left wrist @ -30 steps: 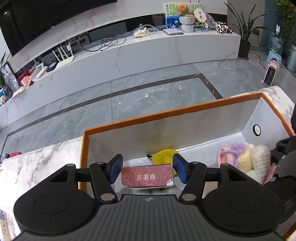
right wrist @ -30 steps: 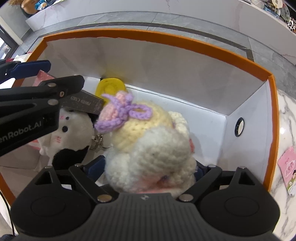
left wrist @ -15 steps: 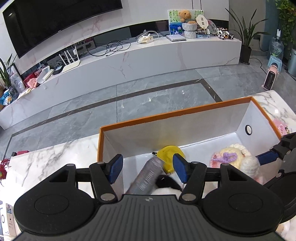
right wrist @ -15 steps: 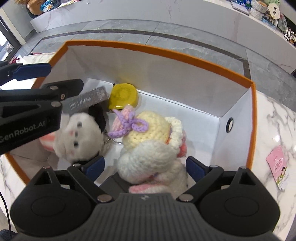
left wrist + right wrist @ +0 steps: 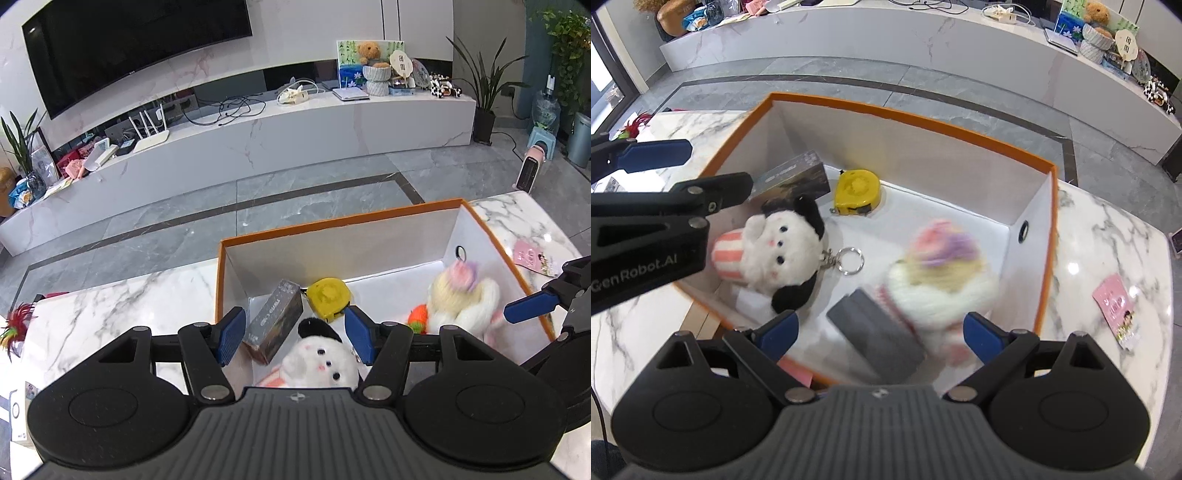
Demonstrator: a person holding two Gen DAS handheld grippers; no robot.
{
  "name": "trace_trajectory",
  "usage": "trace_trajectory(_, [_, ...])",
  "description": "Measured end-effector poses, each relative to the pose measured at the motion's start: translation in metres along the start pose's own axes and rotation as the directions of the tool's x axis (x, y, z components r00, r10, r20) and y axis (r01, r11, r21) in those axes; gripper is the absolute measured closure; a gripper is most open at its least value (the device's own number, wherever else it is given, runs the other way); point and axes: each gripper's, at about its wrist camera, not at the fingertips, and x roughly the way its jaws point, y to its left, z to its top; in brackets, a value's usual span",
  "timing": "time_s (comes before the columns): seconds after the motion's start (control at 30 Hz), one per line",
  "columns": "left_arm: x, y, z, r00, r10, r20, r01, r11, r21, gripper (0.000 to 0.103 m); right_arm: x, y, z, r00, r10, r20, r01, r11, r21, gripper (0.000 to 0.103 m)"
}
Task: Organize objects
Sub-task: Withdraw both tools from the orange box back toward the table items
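An orange-rimmed white box point(image 5: 221, 280) point(image 5: 1049, 236) stands on the marble table. In it lie a dark card box point(image 5: 275, 325) point(image 5: 792, 177), a yellow tape measure point(image 5: 328, 301) point(image 5: 857, 192), a white plush with black ears point(image 5: 321, 363) point(image 5: 779, 251) and a crocheted doll point(image 5: 461, 299) point(image 5: 942, 273), which is blurred. My left gripper point(image 5: 295, 338) point(image 5: 690, 171) hangs open above the box's left end, nothing between its fingers. My right gripper point(image 5: 881, 334) hovers over the doll and a dark grey flat pack point(image 5: 875, 339). Its jaws are opening and the pads stand clear of the doll.
A pink card packet point(image 5: 1115, 306) point(image 5: 533, 258) lies on the table to the right of the box. A red and green feathered thing point(image 5: 14, 325) sits at the table's left edge. Beyond the table's far edge are grey floor and a long white bench.
The left gripper let go of the card box, which dropped into the box. The right gripper released the crocheted doll. Both grippers rose away from the box.
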Motion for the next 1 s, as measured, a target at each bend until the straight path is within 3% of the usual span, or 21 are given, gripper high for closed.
trace_trajectory(0.27, [-0.04, -0.005, -0.026, 0.999, -0.014, 0.034, 0.015, 0.999, -0.031, 0.033, -0.032, 0.018, -0.037, 0.998, -0.02, 0.055, 0.019, 1.0, 0.011, 0.007])
trace_trajectory(0.7, [-0.091, -0.006, -0.099, 0.996, -0.015, 0.083, 0.023, 0.995, -0.094, 0.031, -0.074, 0.03, -0.121, 0.985, -0.019, 0.172, 0.003, 0.996, 0.09, 0.004])
trace_trajectory(0.9, [-0.099, 0.001, -0.137, 0.995, -0.003, 0.101, 0.016, 0.991, -0.13, 0.029, -0.071, 0.032, -0.164, 0.972, -0.058, 0.23, 0.035, 0.994, 0.1, 0.003])
trace_trajectory(1.0, [-0.097, 0.005, -0.157, 0.994, 0.004, 0.112, 0.013, 0.988, -0.154, 0.028, -0.067, 0.033, -0.187, 0.954, -0.097, 0.285, 0.068, 0.991, 0.111, 0.001])
